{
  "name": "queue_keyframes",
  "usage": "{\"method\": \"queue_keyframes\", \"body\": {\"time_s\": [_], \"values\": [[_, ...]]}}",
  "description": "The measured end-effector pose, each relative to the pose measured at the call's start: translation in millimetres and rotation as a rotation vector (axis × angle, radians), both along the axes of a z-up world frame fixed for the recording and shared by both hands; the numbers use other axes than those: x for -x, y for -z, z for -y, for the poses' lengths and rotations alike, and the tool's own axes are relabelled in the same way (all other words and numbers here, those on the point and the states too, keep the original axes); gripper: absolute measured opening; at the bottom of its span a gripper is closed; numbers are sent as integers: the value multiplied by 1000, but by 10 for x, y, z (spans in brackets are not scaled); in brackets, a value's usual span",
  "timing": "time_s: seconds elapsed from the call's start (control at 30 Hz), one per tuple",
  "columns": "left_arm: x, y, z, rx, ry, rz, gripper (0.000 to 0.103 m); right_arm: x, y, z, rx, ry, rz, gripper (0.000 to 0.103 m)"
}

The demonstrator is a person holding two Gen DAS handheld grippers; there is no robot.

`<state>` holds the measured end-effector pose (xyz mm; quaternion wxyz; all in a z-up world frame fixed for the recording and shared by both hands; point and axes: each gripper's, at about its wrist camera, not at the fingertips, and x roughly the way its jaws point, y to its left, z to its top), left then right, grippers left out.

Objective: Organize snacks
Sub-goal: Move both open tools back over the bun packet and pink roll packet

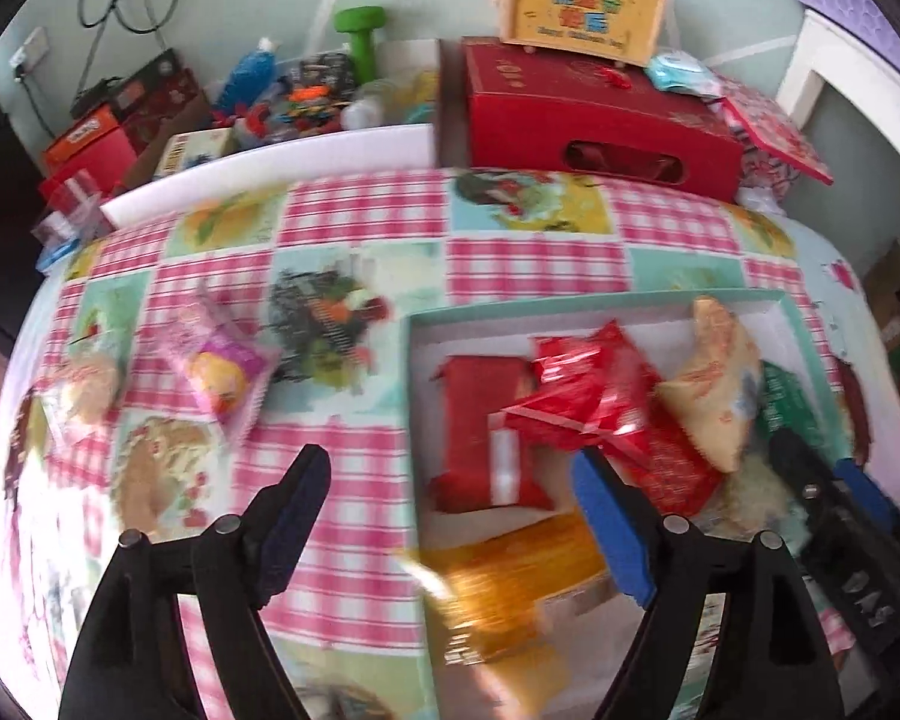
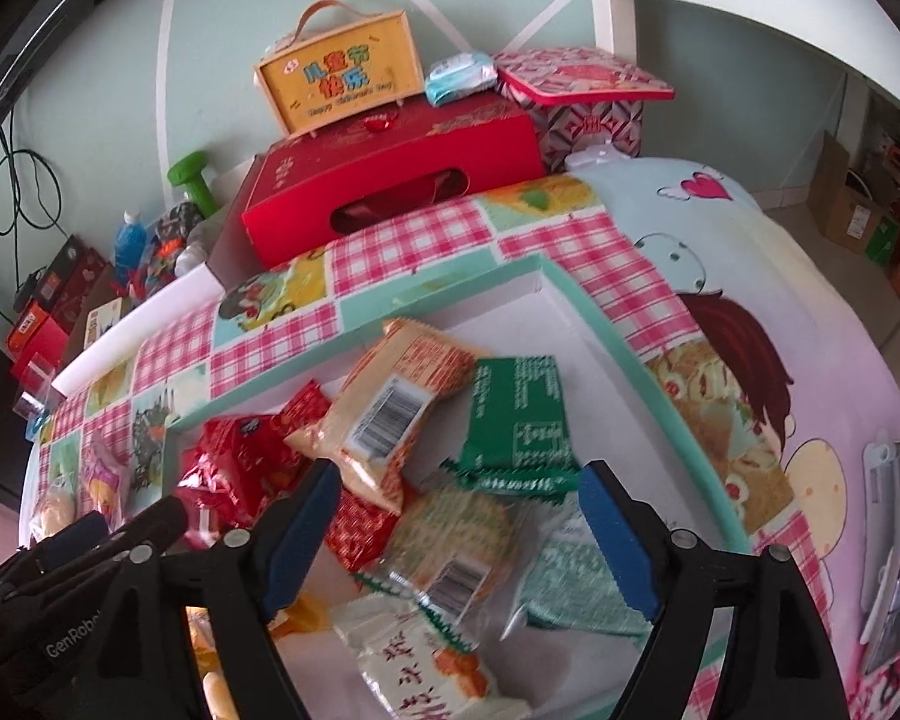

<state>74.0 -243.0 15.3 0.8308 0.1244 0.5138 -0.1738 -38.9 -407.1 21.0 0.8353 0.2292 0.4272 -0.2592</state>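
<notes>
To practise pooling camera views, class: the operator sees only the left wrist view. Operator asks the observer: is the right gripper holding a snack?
Observer: No, the right gripper is open, with nothing pinched.
Operator: What lies under it?
Observer: A clear-wrapped round cracker, inside the tray.
Operator: Anything nearer the camera?
Observer: A white pack with red characters.

"儿童节快乐" and "Happy Children's Day" on yellow carry box [image 2: 341, 84]; "GenRobot" partly legible on left gripper [image 2: 75, 639].
</notes>
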Motion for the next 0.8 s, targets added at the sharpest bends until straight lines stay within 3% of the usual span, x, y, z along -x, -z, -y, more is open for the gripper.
{"method": "queue_keyframes", "body": {"time_s": [0.07,0.47,0.57,0.8], "values": [[-9,20,-93,-19,-14,3,85,2,-23,-28,6,-1,-1,97],[-155,28,-718,-26,-126,2,92,-97,-134,-278,7,-66,17,100],[-172,57,-800,-30,-155,13,103,-133,-107,-342,17,-75,-2,103],[-191,99,-842,-29,-161,16,103,-185,-50,-434,19,-109,-32,103]]}}
